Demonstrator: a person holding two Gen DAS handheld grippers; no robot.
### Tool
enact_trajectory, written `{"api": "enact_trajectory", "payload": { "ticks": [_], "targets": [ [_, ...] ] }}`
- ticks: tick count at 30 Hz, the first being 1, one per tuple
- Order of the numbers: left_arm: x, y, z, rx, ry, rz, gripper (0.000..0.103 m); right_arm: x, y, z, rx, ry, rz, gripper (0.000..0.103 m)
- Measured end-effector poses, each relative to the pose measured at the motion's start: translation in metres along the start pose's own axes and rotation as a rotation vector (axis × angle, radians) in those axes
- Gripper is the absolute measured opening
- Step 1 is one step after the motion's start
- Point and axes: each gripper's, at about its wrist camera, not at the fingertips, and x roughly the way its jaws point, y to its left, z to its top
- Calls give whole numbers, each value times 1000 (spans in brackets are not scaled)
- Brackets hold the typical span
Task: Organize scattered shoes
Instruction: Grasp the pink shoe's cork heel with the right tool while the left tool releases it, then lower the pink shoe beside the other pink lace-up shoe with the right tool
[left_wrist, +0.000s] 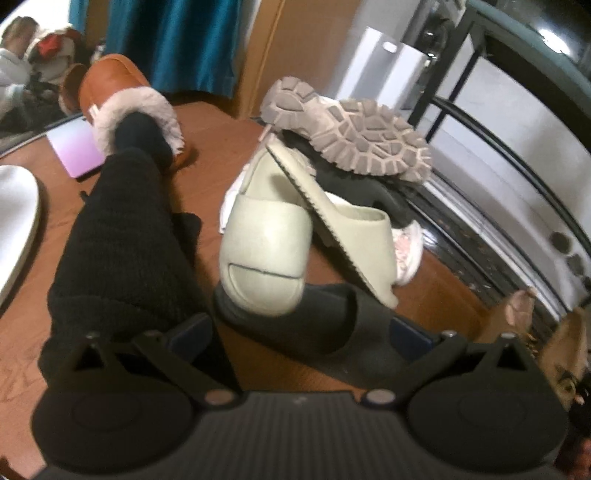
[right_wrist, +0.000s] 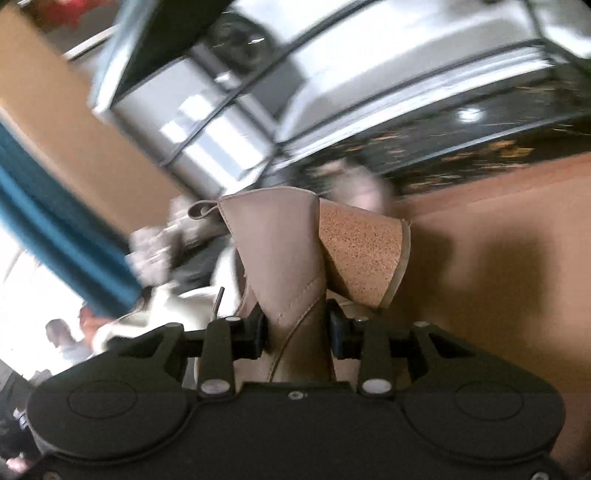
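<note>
A pile of shoes lies on the wooden floor (left_wrist: 207, 173) in the left wrist view. A grey sneaker (left_wrist: 351, 125) rests sole up on top. Two cream slides (left_wrist: 266, 240) lean below it. A black slide (left_wrist: 332, 325) lies at the front, between the wide-spread fingers of my left gripper (left_wrist: 299, 332), which stands open. I cannot tell whether its pads touch the slide. My right gripper (right_wrist: 297, 328) is shut on the shaft of a tan boot (right_wrist: 280, 251) with a cork heel (right_wrist: 362, 251), held above the floor in a blurred view.
A person's leg in black knit (left_wrist: 122, 236) stretches along the left of the pile, with an orange fur-lined slipper (left_wrist: 110, 85) on the foot. A lavender laptop (left_wrist: 75, 147) lies beside it. A black metal rack (left_wrist: 480, 122) stands at the right, a blue curtain (left_wrist: 177, 37) behind.
</note>
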Motion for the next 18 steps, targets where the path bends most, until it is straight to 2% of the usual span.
{"api": "enact_trajectory", "payload": {
  "ticks": [3,4,8,11,13,15,18],
  "targets": [
    [5,-23,-1,37,-15,-16,102,4,-39,3,89,-1,-49,33],
    [7,-37,-3,82,-34,-27,102,6,-49,3,115,-1,-56,33],
    [11,-70,-11,233,-122,-56,102,32,-84,4,173,16,-8,35],
    [24,-96,-17,372,-146,-145,102,49,-98,7,212,13,59,36],
    [39,-113,-22,474,-136,-200,102,53,-101,8,224,8,91,37],
    [52,-120,-25,501,-121,-205,102,64,-106,12,234,-1,99,41],
    [66,-121,-28,448,-119,-233,102,65,-117,16,296,-19,115,50]
  ]
}}
